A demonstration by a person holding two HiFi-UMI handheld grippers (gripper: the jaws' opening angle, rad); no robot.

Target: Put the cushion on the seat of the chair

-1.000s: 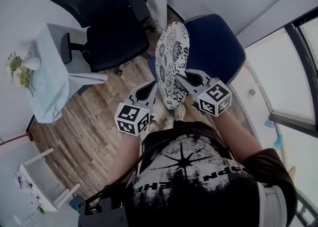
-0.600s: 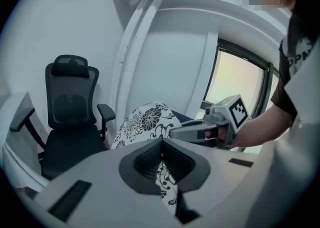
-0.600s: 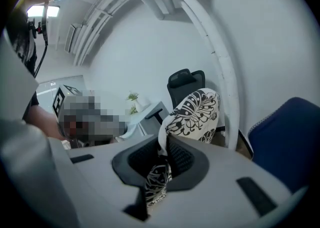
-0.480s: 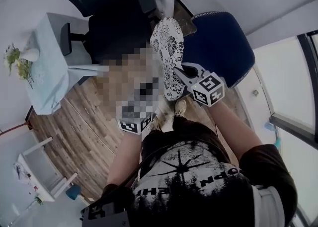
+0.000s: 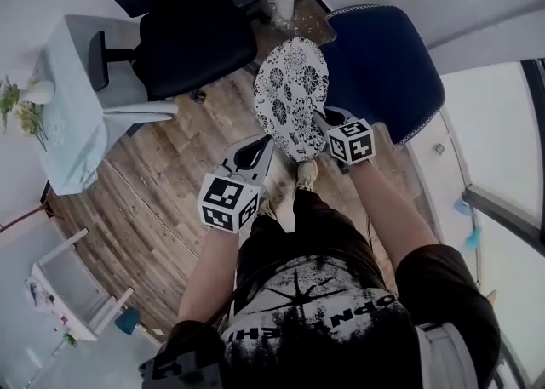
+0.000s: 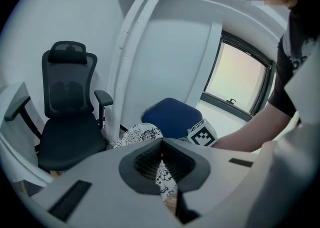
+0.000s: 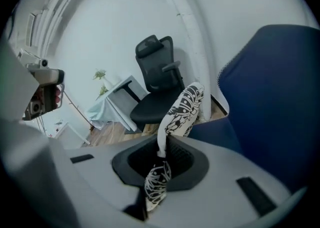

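Right gripper (image 5: 322, 120) is clamped on the cushion (image 5: 289, 94). In the right gripper view its jaws are closed on a fold of the rim, and printed fabric fills the slot between the pads. Left gripper (image 5: 261, 145) also has its jaws together, with the same fabric between its pads. We read it as gripping the rim just left of the right gripper's hold.

The cushion is round and flat, white with a dense black floral print and a narrow plain border. It is held in the air and rises from both sets of jaws, away from the person, with its printed face towards the head camera.

The blue chair (image 5: 387, 64) stands ahead and to the right of the right gripper. In the head view the cushion's right edge overlaps it. In the right gripper view its back, edged in white piping, fills the space right of the jaws.

Ahead and to the left of the left gripper stands a black office chair (image 5: 183, 38). We see open wood floor (image 5: 170, 183) between it and the gripper. A cloth-covered table (image 5: 64, 136) stands further left.
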